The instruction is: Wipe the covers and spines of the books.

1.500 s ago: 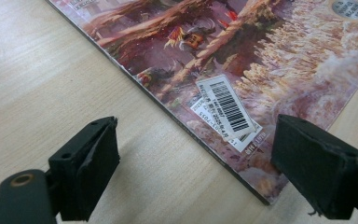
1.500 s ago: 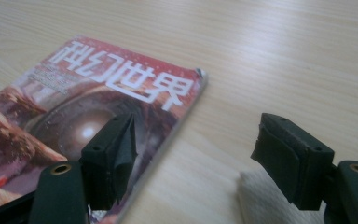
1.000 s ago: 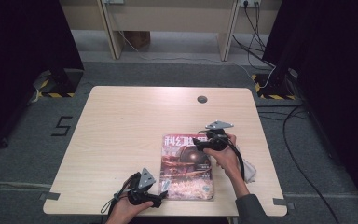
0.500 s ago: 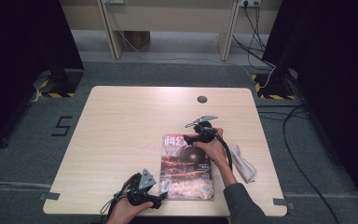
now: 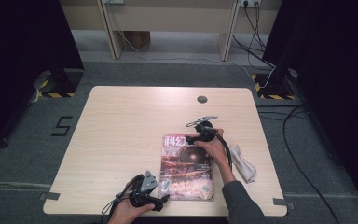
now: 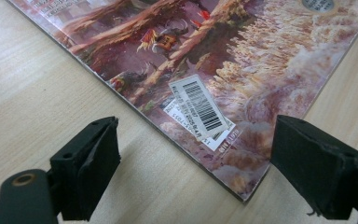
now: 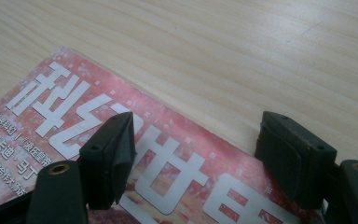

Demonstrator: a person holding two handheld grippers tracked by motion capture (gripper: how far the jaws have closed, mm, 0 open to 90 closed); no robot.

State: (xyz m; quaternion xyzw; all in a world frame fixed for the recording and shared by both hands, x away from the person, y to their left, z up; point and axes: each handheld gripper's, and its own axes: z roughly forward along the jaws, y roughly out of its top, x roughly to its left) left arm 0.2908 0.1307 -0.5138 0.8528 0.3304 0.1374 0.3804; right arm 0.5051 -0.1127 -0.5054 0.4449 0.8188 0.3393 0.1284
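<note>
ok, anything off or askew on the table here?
Nothing damaged or spilled. The glossy red-covered magazine lies flat, slightly skewed to the edges of the light wooden table. A crumpled white cloth sits right of it. Both tools, left and right, are open at opposite corners.

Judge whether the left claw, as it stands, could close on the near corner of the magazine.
Probably yes. The left claw is open, its jaws either side of the magazine corner, with bare table between. The magazine lies flat, though, so getting a jaw under its edge may be awkward.
</note>
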